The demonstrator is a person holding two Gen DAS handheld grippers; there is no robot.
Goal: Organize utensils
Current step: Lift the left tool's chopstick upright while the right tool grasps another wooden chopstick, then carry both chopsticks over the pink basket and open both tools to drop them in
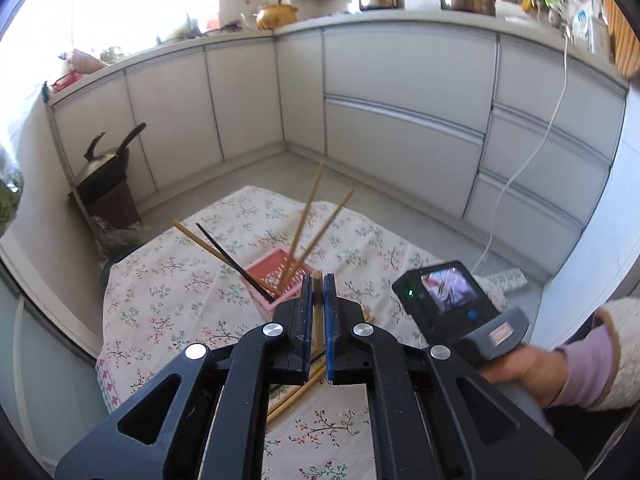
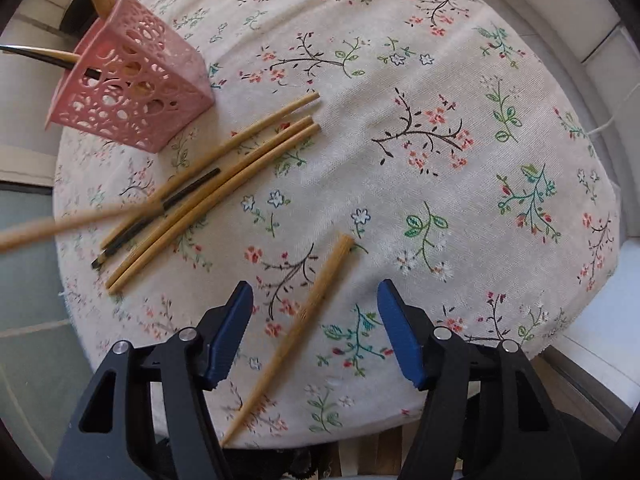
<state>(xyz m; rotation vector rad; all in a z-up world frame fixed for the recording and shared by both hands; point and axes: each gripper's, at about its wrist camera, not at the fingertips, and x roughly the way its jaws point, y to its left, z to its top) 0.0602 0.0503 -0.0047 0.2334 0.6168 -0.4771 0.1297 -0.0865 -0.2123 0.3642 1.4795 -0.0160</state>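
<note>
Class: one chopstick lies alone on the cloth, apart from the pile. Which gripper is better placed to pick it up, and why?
Right. The right gripper is open with the lone chopstick between its fingers. The left gripper is already shut on a chopstick.

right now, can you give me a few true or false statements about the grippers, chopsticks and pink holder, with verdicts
1. The left gripper is shut on a bamboo chopstick. True.
2. The right gripper is shut on a chopstick. False: it is open above a lone chopstick lying on the floral tablecloth.
3. The pink holder is empty. False: it already holds chopsticks.
4. A dark chopstick lies among the loose pile on the cloth. True.
5. The pink holder has a cut-out pattern. True.
</note>
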